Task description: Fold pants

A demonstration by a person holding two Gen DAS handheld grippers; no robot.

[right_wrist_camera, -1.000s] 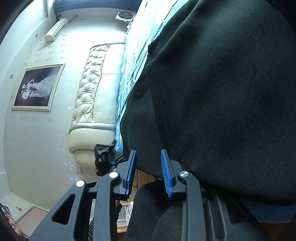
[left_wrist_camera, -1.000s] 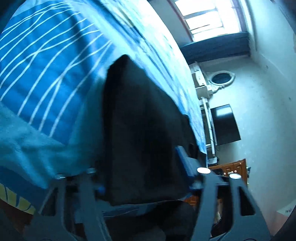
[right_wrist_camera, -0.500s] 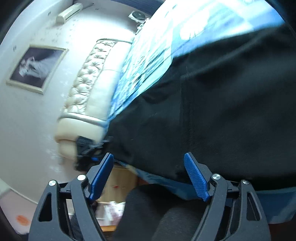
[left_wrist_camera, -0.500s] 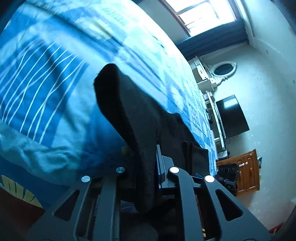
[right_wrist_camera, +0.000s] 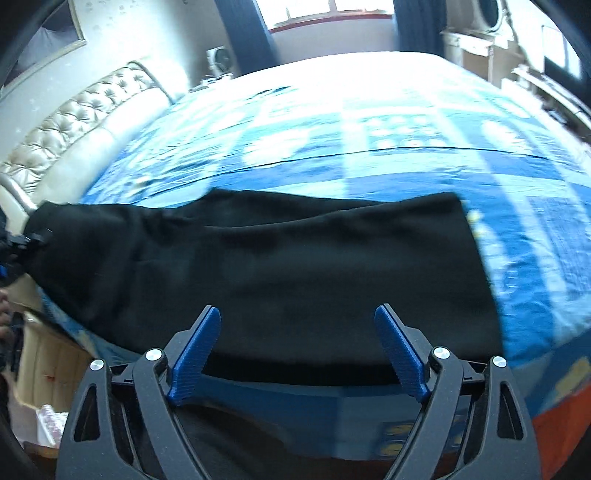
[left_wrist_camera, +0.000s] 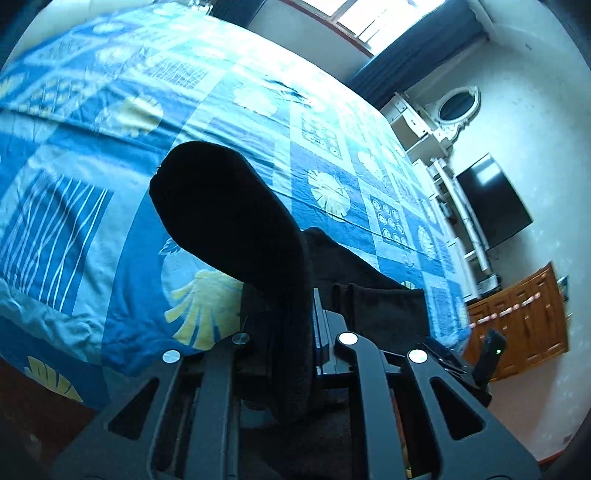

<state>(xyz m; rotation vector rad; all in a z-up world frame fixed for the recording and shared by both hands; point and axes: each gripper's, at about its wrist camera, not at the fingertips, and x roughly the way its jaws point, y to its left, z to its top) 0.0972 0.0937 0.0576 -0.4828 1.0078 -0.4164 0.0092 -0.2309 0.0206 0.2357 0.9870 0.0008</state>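
Black pants [right_wrist_camera: 277, 258] lie stretched across the near edge of the blue patterned bed cover [right_wrist_camera: 406, 129]. My right gripper [right_wrist_camera: 297, 332] hovers just above their near edge. Its jaws are opening wide and nothing sits between the blue pads [right_wrist_camera: 195, 354]. My left gripper [left_wrist_camera: 295, 314] is shut on one end of the pants [left_wrist_camera: 229, 214]. That end rises off the bed as a dark fold that curls over the fingers. In the right wrist view the pinched end is at the far left [right_wrist_camera: 40, 225].
A tufted cream headboard [right_wrist_camera: 74, 122] stands to the left of the bed. Past the bed's far side are a white dresser with an oval mirror [left_wrist_camera: 454, 107], a dark TV [left_wrist_camera: 495, 206] and a wooden cabinet [left_wrist_camera: 524, 325]. A window [right_wrist_camera: 303, 11] is behind.
The left gripper closed on the pants' end and lifted it off the bed. The right gripper let go of the pants, spread wide, rose and turned to look across the bed.
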